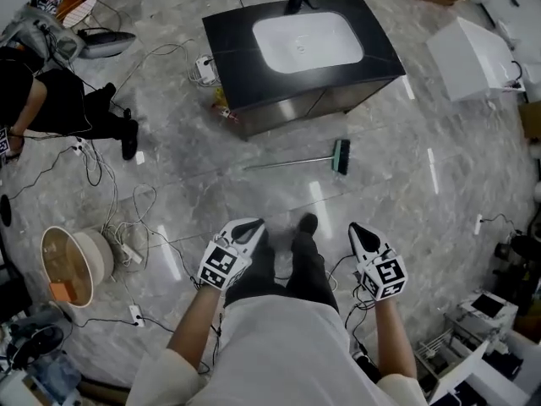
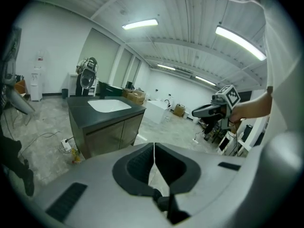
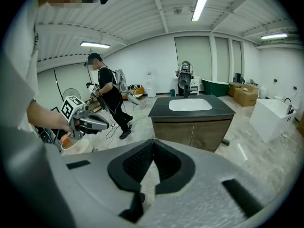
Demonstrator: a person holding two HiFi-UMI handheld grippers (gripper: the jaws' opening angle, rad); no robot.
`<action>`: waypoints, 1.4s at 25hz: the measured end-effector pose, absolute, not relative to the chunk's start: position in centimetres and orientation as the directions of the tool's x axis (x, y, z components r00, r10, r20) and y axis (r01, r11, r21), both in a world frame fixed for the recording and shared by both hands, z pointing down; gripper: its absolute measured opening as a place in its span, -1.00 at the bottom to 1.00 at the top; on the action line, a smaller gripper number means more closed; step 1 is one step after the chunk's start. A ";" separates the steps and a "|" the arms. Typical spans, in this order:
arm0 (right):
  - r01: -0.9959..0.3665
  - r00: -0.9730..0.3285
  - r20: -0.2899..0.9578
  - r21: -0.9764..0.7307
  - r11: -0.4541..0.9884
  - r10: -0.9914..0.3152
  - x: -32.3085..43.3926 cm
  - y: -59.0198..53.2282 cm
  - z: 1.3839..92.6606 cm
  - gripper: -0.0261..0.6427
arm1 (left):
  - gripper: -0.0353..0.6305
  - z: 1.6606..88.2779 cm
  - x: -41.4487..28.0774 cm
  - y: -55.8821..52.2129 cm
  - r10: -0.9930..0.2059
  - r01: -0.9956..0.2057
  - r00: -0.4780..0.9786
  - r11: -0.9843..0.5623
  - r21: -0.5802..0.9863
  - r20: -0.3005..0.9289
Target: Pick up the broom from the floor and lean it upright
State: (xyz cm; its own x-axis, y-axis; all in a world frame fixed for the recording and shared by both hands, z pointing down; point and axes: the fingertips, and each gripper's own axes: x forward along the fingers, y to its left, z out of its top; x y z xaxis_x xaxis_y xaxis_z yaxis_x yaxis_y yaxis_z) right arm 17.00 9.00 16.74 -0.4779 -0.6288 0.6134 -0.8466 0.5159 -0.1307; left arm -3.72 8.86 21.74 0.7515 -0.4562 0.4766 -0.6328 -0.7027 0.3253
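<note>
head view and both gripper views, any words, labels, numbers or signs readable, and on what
No readable text in any view.
Cubes on the left gripper and right gripper: only black-and-white square markers, no letters or digits.
Any print on the cardboard boxes: too small to read.

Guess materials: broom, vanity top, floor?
Broom: thin pale handle, probably metal or plastic, too small to tell; dark green head, likely synthetic bristles. Vanity top: black, low-sheen slab, stone or composite. Floor: grey veined tile, polished, since it mirrors the ceiling lights.
</note>
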 end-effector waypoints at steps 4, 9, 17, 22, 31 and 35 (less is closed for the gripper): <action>-0.807 -0.514 0.637 -0.133 0.575 -0.575 17.0 5.8 19.6 -0.92 | -0.86 24.4 -3.2 6.9 -0.479 -0.662 0.728 -0.677 0.321 0.490; -0.722 -0.584 0.663 -0.161 0.673 -0.468 16.8 1.4 23.9 -0.92 | -0.86 27.4 -2.2 3.8 -0.540 -0.727 0.673 -0.611 0.314 0.506; -0.544 -0.664 0.699 -0.204 0.814 -0.268 16.9 -2.8 32.5 -0.92 | -0.86 34.2 0.8 1.4 -0.588 -0.800 0.591 -0.516 0.306 0.552; -0.437 -0.700 0.698 -0.252 0.863 -0.151 14.3 -3.4 39.8 -0.92 | -0.86 40.0 0.7 0.6 -0.629 -0.845 0.533 -0.433 0.315 0.566; -0.276 -0.682 0.731 -0.253 0.927 -0.004 10.6 -5.0 50.6 -0.92 | -0.86 50.1 -0.3 -0.3 -0.680 -0.883 0.467 -0.324 0.340 0.565; -0.212 -0.658 0.752 -0.233 0.949 0.038 8.6 -4.9 56.9 -0.92 | -0.86 55.6 -0.5 -0.4 -0.678 -0.882 0.466 -0.309 0.355 0.569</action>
State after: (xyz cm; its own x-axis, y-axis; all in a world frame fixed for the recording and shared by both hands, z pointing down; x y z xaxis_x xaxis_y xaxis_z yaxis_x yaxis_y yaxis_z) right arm 8.63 -4.90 56.93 -0.6575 0.0381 0.7525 -0.2121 0.9490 -0.2333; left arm -0.46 -0.36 55.58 0.4659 -0.6778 0.5688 -0.8825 -0.3090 0.3546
